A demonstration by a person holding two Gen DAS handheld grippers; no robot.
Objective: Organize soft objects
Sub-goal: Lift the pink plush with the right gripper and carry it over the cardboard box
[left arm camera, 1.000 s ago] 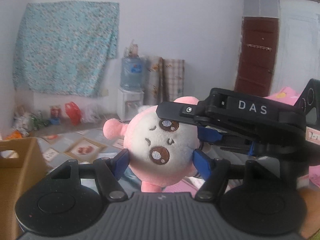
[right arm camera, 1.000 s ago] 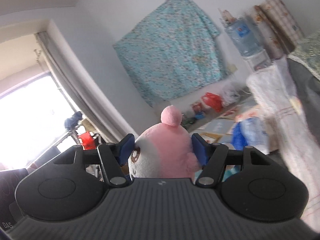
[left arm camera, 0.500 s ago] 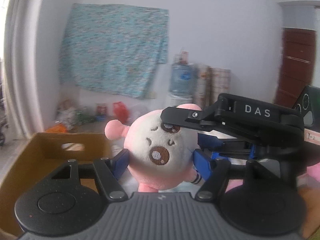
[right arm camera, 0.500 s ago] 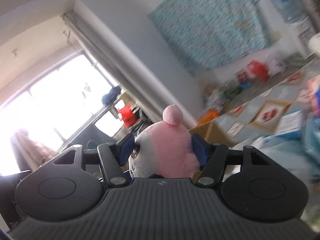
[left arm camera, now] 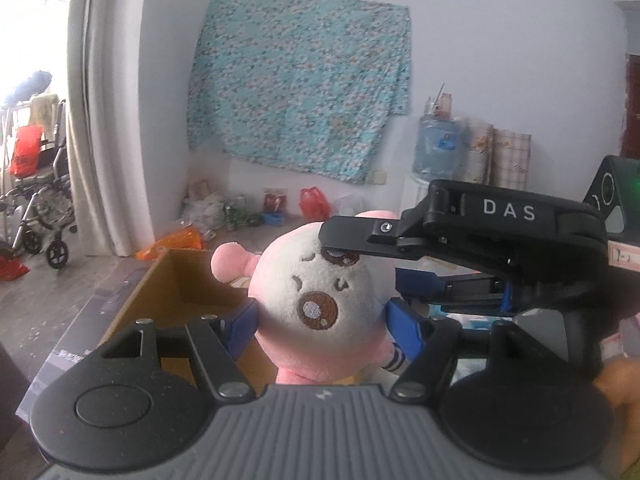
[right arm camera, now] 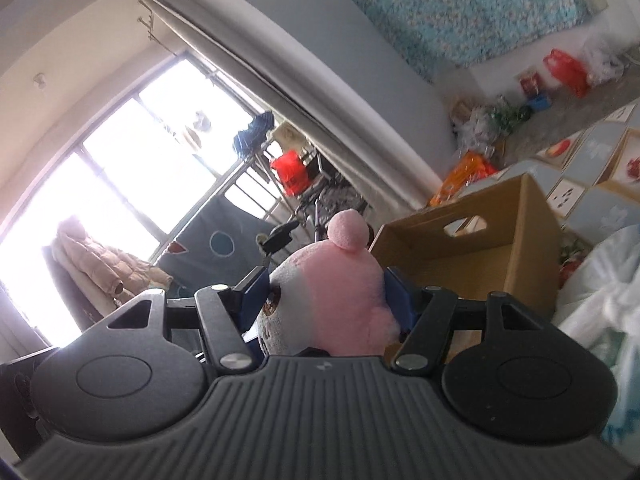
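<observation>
A round pink and white plush toy [left arm camera: 316, 312] with brown embroidered eyes hangs in the air, held from two sides. My left gripper [left arm camera: 322, 326] is shut on its lower body, blue pads pressing both flanks. My right gripper [left arm camera: 372, 264] comes in from the right, one finger lying across the toy's face. Seen from the right wrist, the plush toy [right arm camera: 344, 300] shows its pink back and pompom, with my right gripper [right arm camera: 326, 300] shut on it. An open cardboard box [left arm camera: 176, 280] sits just behind and below the toy; the same cardboard box [right arm camera: 480, 248] lies ahead to the right.
A wheelchair [left arm camera: 36, 200] stands by the curtain [left arm camera: 108, 120] at the left. Floral cloth [left arm camera: 300, 92] hangs on the wall above bags on the floor [left arm camera: 312, 204]. A water bottle [left arm camera: 436, 148] stands at the right. White bedding [right arm camera: 600, 280] lies beside the box.
Both grippers have swung left with the plush toy still held. The cardboard box has come from the left edge to right behind the toy, and the window and wheelchair have come into view.
</observation>
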